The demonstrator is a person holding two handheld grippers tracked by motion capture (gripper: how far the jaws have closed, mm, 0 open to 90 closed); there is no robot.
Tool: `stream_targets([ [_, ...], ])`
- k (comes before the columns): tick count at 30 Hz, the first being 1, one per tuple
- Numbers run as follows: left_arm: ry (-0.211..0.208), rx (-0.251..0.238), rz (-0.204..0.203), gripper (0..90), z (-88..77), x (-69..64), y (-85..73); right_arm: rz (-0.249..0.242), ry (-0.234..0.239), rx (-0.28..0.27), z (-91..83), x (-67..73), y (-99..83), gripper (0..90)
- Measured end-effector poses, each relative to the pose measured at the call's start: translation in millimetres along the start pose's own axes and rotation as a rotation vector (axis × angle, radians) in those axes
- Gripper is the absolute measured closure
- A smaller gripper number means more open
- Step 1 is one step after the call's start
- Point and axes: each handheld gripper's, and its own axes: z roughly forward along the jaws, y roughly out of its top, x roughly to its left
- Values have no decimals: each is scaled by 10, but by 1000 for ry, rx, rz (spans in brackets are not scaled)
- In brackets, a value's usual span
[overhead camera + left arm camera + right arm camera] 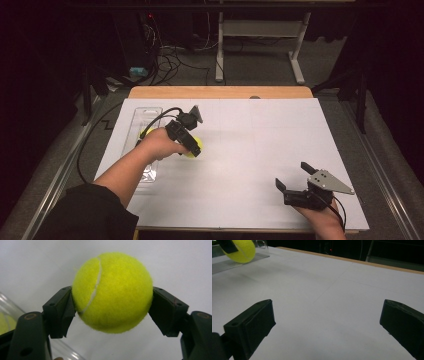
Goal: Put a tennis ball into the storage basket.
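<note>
A yellow tennis ball sits pinched between the two black jaws of my left gripper, which is shut on it. From above, the same ball hangs over the white table sheet just right of a clear plastic tray, with the left gripper held by a hand. A second yellow ball lies in the clear tray at the lower left of the left gripper view. My right gripper rests near the front right of the table, open, nothing between its jaws. From the right gripper view the held ball shows at the far upper left.
A white sheet covers the table, with a wooden strip along the far edge. Beyond the table stand a white desk frame and loose cables on the floor.
</note>
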Motion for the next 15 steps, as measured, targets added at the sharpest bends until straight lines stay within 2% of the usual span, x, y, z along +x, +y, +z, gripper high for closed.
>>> stream_targets([
  [7,11,-13,-38,261,-153,169,-165,-1,-1,2,1,0,-5,0],
  [15,27,-15,-61,261,-323,292,-288,-1,2,2,2,10,-4,0],
])
